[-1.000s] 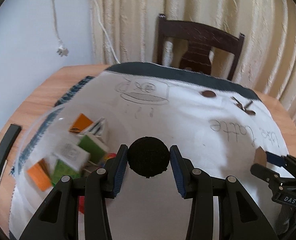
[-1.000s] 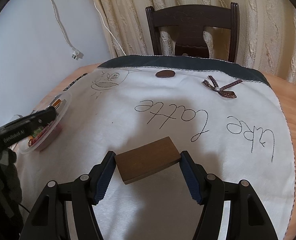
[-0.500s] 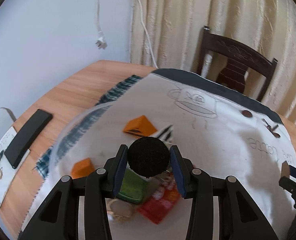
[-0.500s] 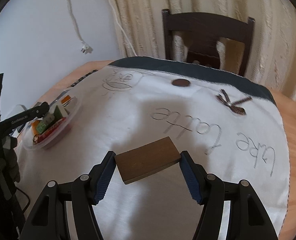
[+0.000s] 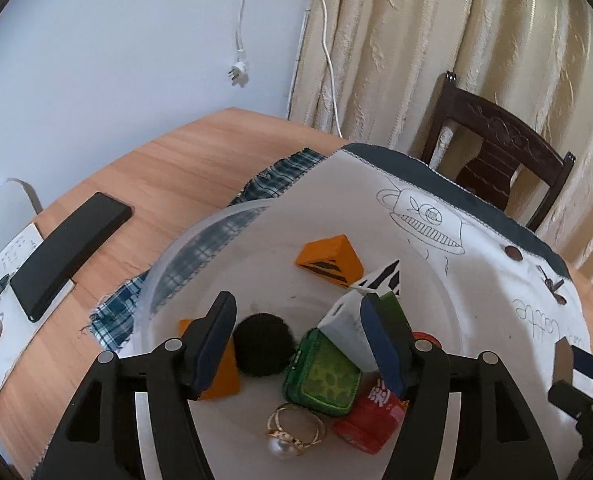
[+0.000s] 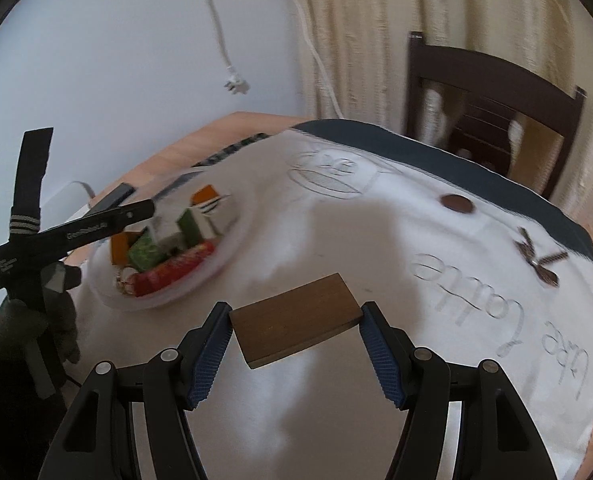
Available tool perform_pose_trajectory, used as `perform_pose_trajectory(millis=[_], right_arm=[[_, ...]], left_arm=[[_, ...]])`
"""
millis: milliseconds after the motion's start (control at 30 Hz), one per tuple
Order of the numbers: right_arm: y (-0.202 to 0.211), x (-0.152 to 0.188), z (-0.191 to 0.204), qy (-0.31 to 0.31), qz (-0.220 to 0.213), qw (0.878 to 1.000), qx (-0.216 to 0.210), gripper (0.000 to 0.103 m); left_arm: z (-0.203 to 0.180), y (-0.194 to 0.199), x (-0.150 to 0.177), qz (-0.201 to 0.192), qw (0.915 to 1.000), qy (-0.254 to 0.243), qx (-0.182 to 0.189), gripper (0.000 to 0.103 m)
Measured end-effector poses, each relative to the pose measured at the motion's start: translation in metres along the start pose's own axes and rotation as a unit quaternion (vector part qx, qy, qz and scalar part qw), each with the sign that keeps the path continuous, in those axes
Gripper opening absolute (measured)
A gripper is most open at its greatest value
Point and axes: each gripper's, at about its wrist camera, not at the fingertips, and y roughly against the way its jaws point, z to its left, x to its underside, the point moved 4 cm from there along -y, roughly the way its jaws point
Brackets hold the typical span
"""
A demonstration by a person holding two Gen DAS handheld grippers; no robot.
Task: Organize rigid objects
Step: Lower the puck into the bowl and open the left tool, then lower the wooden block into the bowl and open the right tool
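One flat rectangular wooden block [image 6: 296, 324]

In the left wrist view, the left gripper's finger [image 5: 212, 344] is covering part of an orange block [image 5: 222, 380] in the clear bowl [image 5: 164, 276], and the other finger is hiding part of a green block [image 5: 392, 308]. The notebook [image 5: 0, 272] is running off the left edge. In the right wrist view, motion blur is smearing the bowl's contents [image 6: 168, 240], and the cloth's lettering [image 6: 508, 320] is reading unclearly.
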Motion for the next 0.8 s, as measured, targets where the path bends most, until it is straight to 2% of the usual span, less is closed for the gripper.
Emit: perform_pose_trajectory(millis=[167, 333, 700, 800], right_arm=[[-0.009, -0.010, 0.029, 0.026, 0.005, 0.999, -0.025, 0.069], [-0.023, -0.016, 0.060, 0.054, 0.015, 0.997, -0.047, 0.069], [-0.054, -0.031, 0.103, 0.068, 0.022, 0.994, -0.079, 0.069], [-0.059, -0.033, 0.105, 0.060, 0.019, 0.994, -0.086, 0.078]], left_arm=[[0.009, 0.006, -0.002, -0.005, 1.0000, 0.007, -0.001, 0.066], [0.018, 0.016, -0.002, -0.014, 0.9998, 0.014, -0.007, 0.073], [0.044, 0.031, -0.002, -0.024, 0.9989, 0.033, -0.022, 0.075], [0.049, 0.032, -0.001, -0.023, 0.9986, 0.039, -0.026, 0.075]])
